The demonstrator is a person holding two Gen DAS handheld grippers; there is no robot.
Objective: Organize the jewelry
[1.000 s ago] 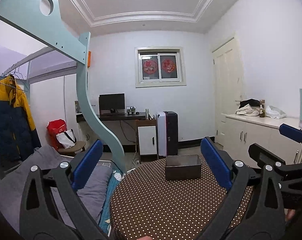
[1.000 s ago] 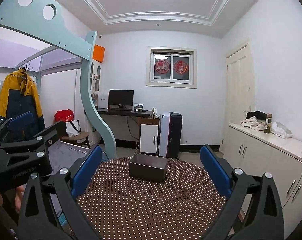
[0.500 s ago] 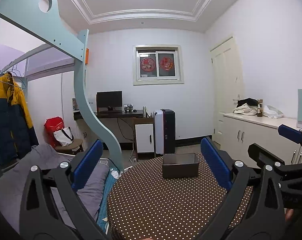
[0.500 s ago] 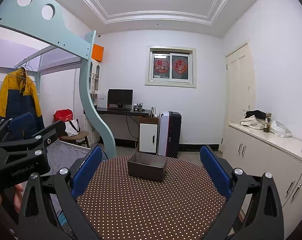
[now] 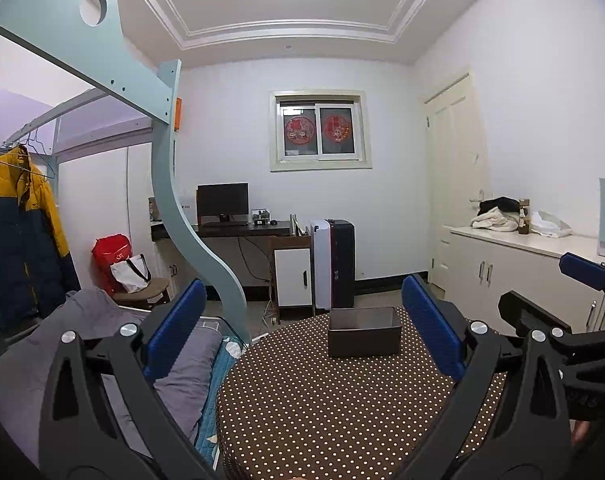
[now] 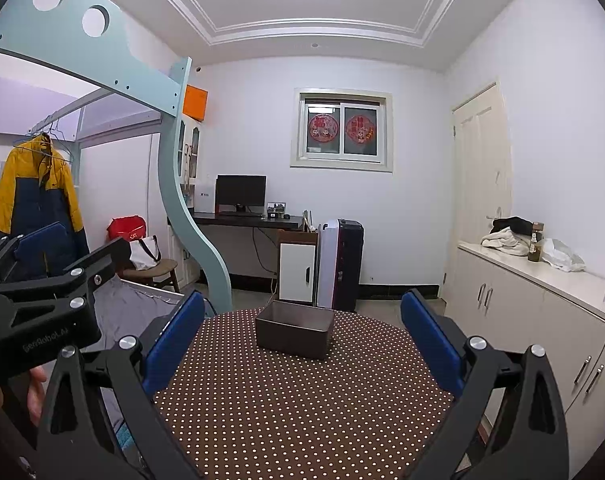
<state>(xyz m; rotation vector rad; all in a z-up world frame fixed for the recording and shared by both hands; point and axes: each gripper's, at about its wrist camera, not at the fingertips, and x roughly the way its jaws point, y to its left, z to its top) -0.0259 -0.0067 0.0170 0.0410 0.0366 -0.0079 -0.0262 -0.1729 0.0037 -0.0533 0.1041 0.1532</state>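
A dark rectangular open box (image 5: pixel 364 337) (image 6: pixel 295 334) stands at the far side of a round table with a brown dotted cloth (image 5: pixel 322 408) (image 6: pixel 294 408). No jewelry shows on the cloth, and the box's inside is hidden. My left gripper (image 5: pixel 304 330) is held open above the table's near left part, with nothing between its blue pads (image 5: pixel 176 328). My right gripper (image 6: pixel 302 334) is open too, level with the box and empty. Each gripper appears at the edge of the other's view.
A bed with grey bedding (image 5: pixel 102 360) lies left of the table under a pale blue loft frame (image 5: pixel 190 216). White cabinets (image 6: pixel 542 312) run along the right wall. A desk with a monitor (image 6: pixel 240 194), a suitcase (image 6: pixel 340 264) and a chair stand behind.
Both views have shifted slightly. In the left wrist view the box has drifted left and a little up. Both grippers have stayed open and empty.
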